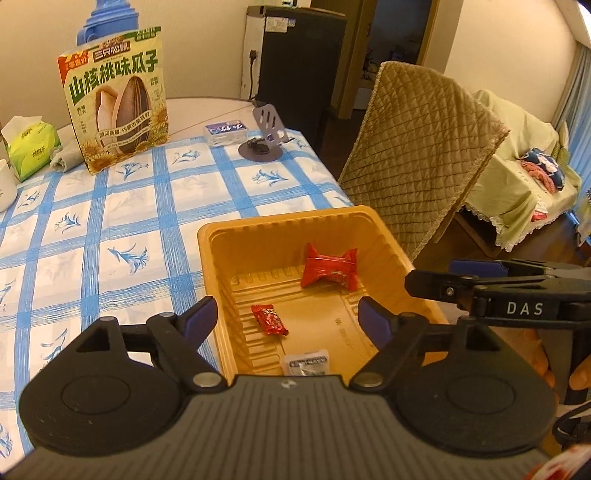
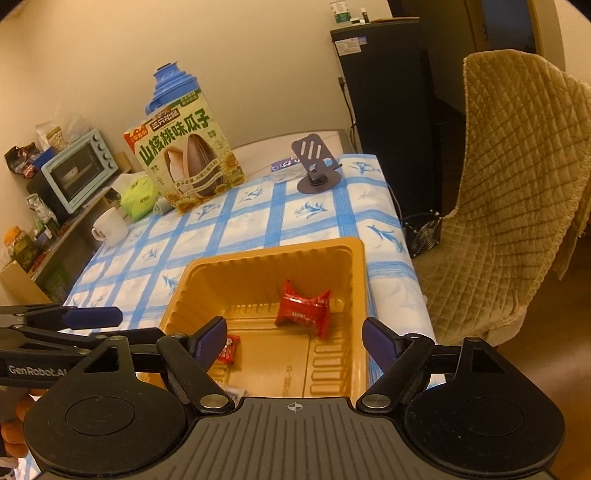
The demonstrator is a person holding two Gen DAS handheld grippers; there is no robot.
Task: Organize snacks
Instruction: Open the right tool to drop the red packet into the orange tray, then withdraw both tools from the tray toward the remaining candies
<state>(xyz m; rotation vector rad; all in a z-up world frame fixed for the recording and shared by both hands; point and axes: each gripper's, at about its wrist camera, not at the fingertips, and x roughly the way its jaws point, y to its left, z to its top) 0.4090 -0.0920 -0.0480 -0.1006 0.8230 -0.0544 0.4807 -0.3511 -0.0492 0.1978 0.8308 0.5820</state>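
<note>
The table [image 1: 110, 229], under a blue-checked cloth, carries an orange tray [image 1: 212, 258] at its near right corner, beside the quilt-draped chair [image 1: 417, 166]. Far behind the tray a sunflower seed bag [image 1: 114, 99] stands upright, hiding most of a blue jug [image 1: 107, 18] whose top is cut off in the left wrist view. A green tissue pack [image 1: 31, 147] sits left of the bag, and a phone stand [image 1: 264, 136] with a small box [image 1: 226, 132] just beside it lies beyond the tray.

Both grippers hover over the tray's near end. The left gripper [image 1: 288, 321] has its jaws spread wide, grasping nothing; the right gripper [image 2: 295, 341] likewise has its jaws released and empty.

Inside the tray, a large red snack packet [image 1: 330, 267] lies toward the far wall. A small red candy [image 1: 269, 319] lies nearer, at the tray's left side; in the right wrist view a finger half hides it. A small grey packet [image 1: 306, 365] at the tray's near end is partly cut off by the left gripper's body, its print unreadable
</note>
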